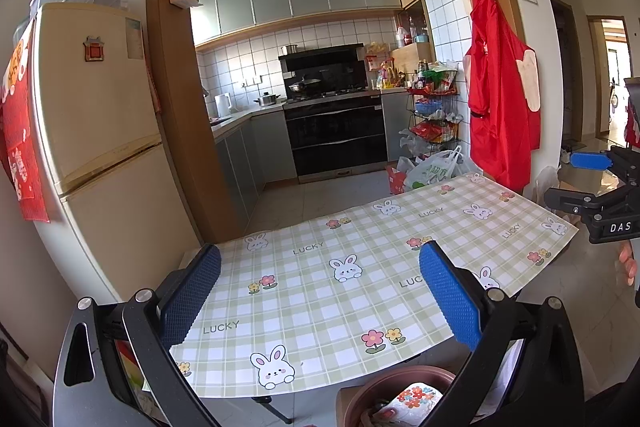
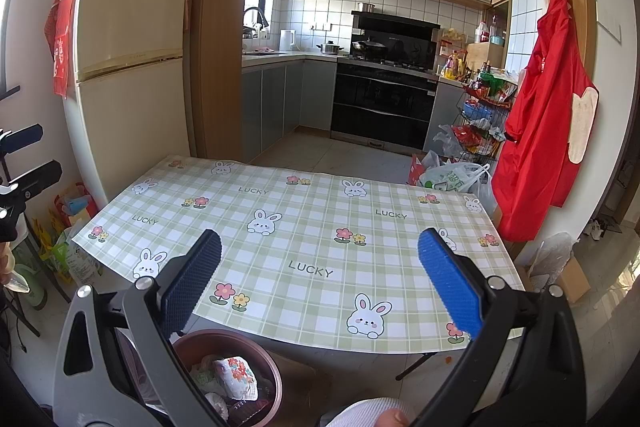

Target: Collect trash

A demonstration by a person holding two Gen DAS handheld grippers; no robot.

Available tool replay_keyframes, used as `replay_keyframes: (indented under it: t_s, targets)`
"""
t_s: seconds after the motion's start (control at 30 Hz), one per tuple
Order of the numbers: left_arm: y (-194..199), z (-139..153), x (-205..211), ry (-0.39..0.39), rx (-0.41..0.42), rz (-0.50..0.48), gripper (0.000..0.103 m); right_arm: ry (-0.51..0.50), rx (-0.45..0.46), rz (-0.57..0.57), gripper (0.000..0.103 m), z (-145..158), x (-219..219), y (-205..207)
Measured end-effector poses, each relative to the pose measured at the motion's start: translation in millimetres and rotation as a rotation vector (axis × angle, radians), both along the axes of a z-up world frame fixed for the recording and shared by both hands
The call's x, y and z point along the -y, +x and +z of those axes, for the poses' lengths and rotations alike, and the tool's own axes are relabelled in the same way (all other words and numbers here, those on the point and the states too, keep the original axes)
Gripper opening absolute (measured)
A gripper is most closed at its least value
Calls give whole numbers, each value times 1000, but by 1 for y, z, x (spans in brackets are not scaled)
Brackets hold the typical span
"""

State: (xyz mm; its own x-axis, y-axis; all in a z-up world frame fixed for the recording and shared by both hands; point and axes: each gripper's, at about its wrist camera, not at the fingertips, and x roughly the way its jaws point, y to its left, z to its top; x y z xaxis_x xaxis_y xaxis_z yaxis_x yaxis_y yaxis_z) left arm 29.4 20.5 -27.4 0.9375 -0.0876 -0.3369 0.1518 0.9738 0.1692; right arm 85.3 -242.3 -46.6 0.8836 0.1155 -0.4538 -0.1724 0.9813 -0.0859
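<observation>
Both grippers, left & right, jaws apart, empty, over bare checked bunny-print worktop; brown round plastic bin w/ crumpled floral wrapper below near edge, prob. for easy drops.

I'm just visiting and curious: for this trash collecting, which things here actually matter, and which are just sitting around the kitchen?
Part of the job:
- brown bin below the table's near edge, with crumpled flowered paper inside
- table with its checked bunny cloth, no trash showing on it
- left gripper and right gripper, both open, holding nothing

Just lying about:
- fridge
- stove
- red apron
- plastic bags on the floor
</observation>
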Motion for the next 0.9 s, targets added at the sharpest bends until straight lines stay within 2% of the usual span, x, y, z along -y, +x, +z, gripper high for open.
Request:
replay_keyframes:
  t_s: [0.2, 0.37, 0.6, 0.67, 0.9]
  targets:
    - [0, 0, 0, -4, 0, 0, 97, 1, -2, 0, 97, -1, 1, 0]
    - [5, -1, -11, -102, -49, 1, 97, 1, -2, 0, 97, -2, 1, 0]
    - [6, -5, -11, -74, -45, 47, 97, -2, -2, -1, 97, -3, 1, -2]
    - [9, -6, -15, -86, -59, 49, 97, -2, -2, -3, 97, -3, 0, -1]
    - [10, -5, -12, -52, -51, 50, 97, -5, 2, -10, 97, -2, 0, -2]
